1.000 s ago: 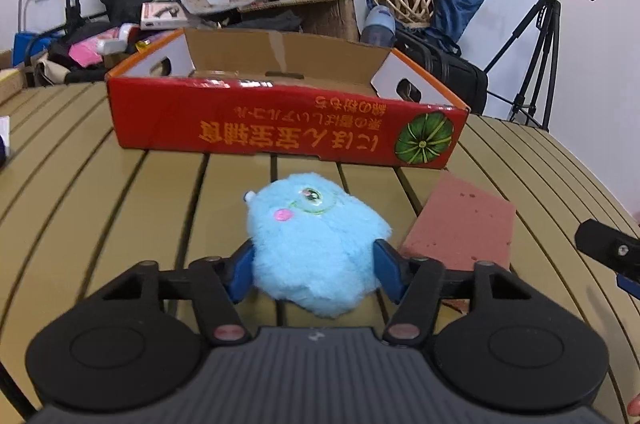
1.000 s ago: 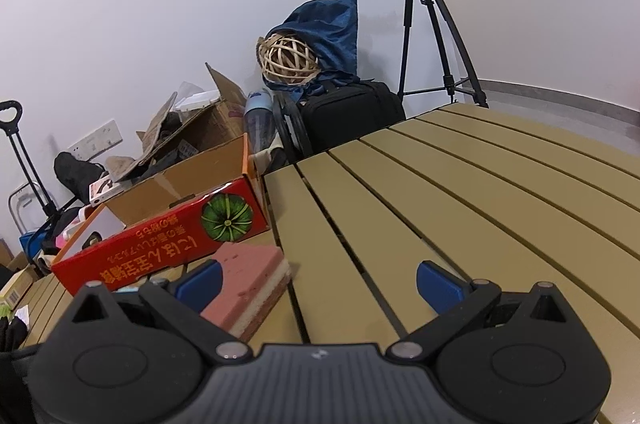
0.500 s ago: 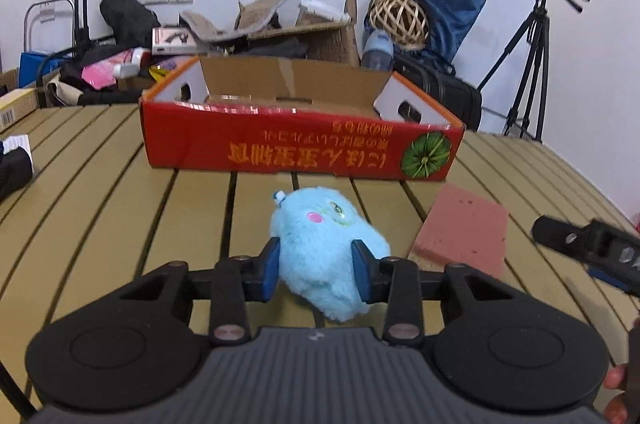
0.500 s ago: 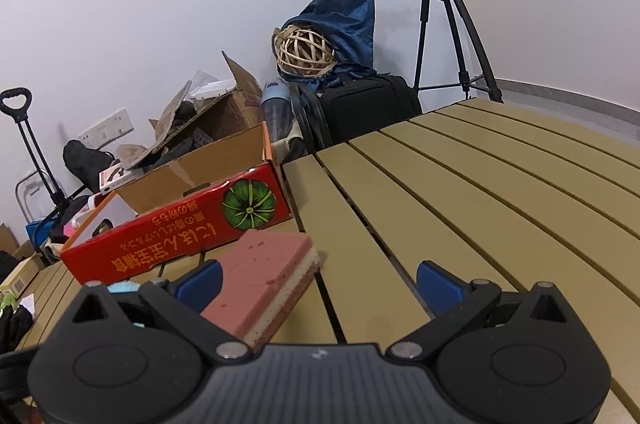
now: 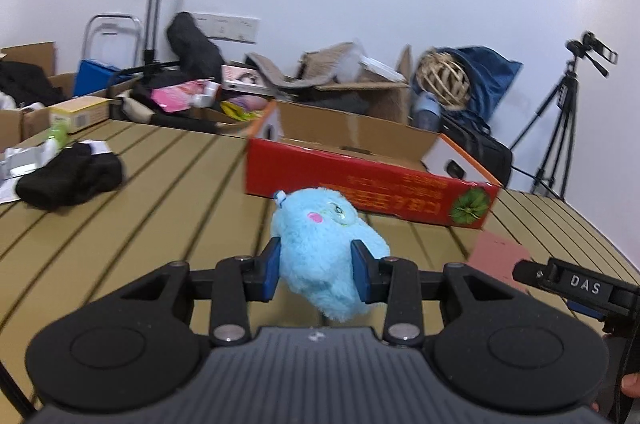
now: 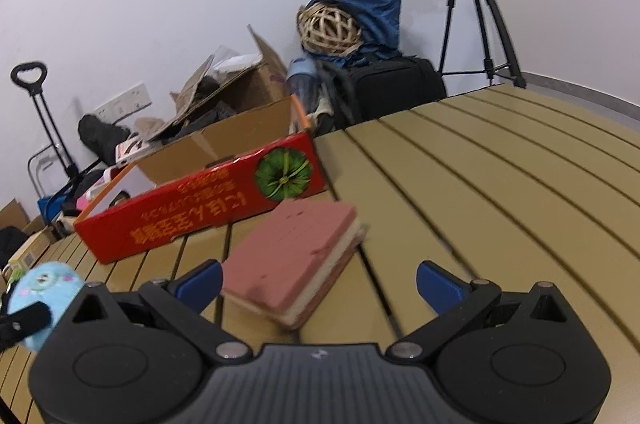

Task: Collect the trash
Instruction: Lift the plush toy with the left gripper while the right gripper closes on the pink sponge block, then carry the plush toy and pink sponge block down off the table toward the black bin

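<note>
My left gripper (image 5: 316, 270) is shut on a fluffy blue plush toy (image 5: 326, 236) and holds it above the slatted table, in front of the open red cardboard box (image 5: 368, 176). The toy also shows at the left edge of the right wrist view (image 6: 42, 288). My right gripper (image 6: 318, 282) is open and empty, low over the table, with a pink sponge block (image 6: 296, 254) lying just ahead between its fingers. The red box (image 6: 208, 212) lies beyond the sponge. The right gripper also shows in the left wrist view (image 5: 576, 290) at the right edge.
A black cloth (image 5: 70, 180) and small packets lie on the table's left. Behind the table are cardboard boxes (image 5: 360, 92), a wicker ball (image 6: 328, 26) on a blue bag, a black case (image 6: 394, 92), a trolley (image 5: 154, 4) and a tripod (image 6: 476, 0).
My left gripper closed on the blue toy and lifted it off the table, swinging its view left. My right gripper moved closer to the pink sponge.
</note>
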Motion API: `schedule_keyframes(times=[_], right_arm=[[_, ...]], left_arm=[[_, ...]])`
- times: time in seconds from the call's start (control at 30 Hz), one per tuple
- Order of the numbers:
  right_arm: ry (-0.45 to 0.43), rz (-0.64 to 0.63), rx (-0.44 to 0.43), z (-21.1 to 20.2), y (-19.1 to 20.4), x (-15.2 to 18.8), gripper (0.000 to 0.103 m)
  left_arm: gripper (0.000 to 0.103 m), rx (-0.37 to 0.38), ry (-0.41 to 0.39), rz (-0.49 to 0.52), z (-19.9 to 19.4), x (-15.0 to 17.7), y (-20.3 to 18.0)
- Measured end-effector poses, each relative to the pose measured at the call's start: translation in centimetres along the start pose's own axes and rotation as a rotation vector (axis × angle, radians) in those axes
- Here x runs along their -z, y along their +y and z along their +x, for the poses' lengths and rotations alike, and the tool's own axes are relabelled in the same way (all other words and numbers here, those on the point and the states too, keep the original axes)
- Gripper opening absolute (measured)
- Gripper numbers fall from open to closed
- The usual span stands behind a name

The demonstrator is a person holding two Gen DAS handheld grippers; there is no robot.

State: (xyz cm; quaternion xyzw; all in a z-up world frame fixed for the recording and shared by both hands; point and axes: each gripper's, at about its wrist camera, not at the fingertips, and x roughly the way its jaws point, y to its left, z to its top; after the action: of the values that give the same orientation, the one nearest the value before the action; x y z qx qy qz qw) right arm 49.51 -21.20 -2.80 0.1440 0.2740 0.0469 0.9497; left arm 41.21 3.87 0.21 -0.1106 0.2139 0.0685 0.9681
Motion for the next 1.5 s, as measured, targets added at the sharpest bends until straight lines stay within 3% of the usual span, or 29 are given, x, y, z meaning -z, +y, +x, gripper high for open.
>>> schedule_keyframes(times=[0.2,0.4,0.8,0.93,1.0,1.03,1.5], right_arm=[[0.012,-0.041,-0.007,0.5,2.5,-0.5,0.103],[0.069,-0.120,0.097,3.0,5.2,-0.9,0.103],[0.167,-0.103,0.172,6.6,5.6,-0.6,0.103],[0.154,-0.103,0.180,6.6,5.6,-0.6,0.101],[0.149,-0.111,0.178,6.6,5.8,-0.6,0.087],[0.145,-0.118,0.183,6.5,5.9,-0.6,0.085],[0.089,-0.130,0.176,2.9,5.3,0.0,0.082]], left_arm=[[0.037,-0.004,0.001,-0.067,0.0,-0.9,2.6],[0.037,-0.013,-0.014,-0.094,-0.1,-1.7,4.0],[0.037,0.000,-0.018,-0.095,-0.5,-1.9,4.7],[0.037,0.009,-0.004,-0.099,-0.4,-1.8,4.7],[0.037,0.015,-0.002,-0.100,-0.4,-1.8,4.7],[0.037,0.017,-0.002,-0.100,-0.5,-1.8,4.7],[0.037,0.044,-0.005,-0.093,-1.7,-1.4,4.1]])
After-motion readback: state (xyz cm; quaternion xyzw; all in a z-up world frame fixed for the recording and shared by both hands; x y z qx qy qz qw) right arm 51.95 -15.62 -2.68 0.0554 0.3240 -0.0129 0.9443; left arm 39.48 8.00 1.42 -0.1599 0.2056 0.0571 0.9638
